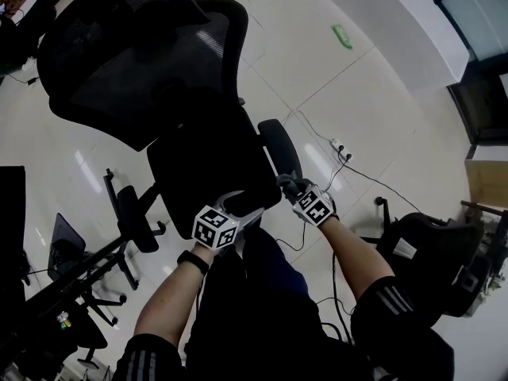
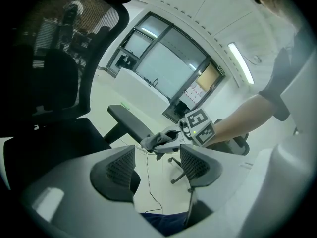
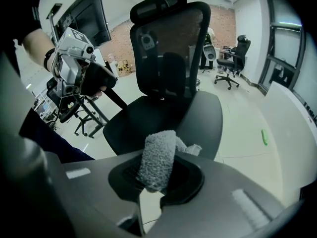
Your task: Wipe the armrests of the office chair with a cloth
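Right gripper (image 3: 157,180) jaws clamped on grey cloth (image 3: 158,157), which sits at the near end of the armrest (image 1: 279,143). Left gripper (image 2: 157,166) jaws apart, empty, at the seat (image 1: 210,169) front edge.

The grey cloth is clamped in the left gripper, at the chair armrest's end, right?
No. The right gripper holds the grey cloth, as the right gripper view shows; the left gripper is open and empty. The cloth is at the armrest's end.
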The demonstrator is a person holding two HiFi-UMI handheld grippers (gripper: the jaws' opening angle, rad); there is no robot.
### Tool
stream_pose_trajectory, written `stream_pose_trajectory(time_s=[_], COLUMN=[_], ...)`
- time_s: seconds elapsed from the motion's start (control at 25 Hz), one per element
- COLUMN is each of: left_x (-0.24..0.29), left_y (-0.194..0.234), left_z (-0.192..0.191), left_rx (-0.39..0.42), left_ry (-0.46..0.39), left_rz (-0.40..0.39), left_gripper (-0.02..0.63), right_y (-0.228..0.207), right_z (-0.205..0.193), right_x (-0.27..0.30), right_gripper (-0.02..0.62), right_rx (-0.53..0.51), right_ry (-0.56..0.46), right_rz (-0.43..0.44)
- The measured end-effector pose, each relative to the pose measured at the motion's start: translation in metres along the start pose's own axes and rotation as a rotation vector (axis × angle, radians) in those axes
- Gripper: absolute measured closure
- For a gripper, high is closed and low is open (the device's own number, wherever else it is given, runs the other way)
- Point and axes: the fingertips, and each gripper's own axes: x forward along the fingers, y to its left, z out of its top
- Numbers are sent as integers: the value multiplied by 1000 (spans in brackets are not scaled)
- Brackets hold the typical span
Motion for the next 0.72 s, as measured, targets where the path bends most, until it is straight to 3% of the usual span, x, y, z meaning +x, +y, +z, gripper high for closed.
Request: stream_pose_trajectory(time_s=[0.16,0.28,0.72], left_x=[-11,-24,-115], left_y=[1,4,55], left_z=[2,6,18], left_rx=[-1,-5,-47], left_ry=[-20,-52,-221], left_rz=[9,27,153], left_gripper=[299,299,298], right_y=[18,25,74], right_z=[-5,12,159], right_x=[1,-3,27], right_gripper=[561,560,560], right_rx=[-27,-28,-208], right_ry=[43,-1,-153], right_rz=[32,27,104])
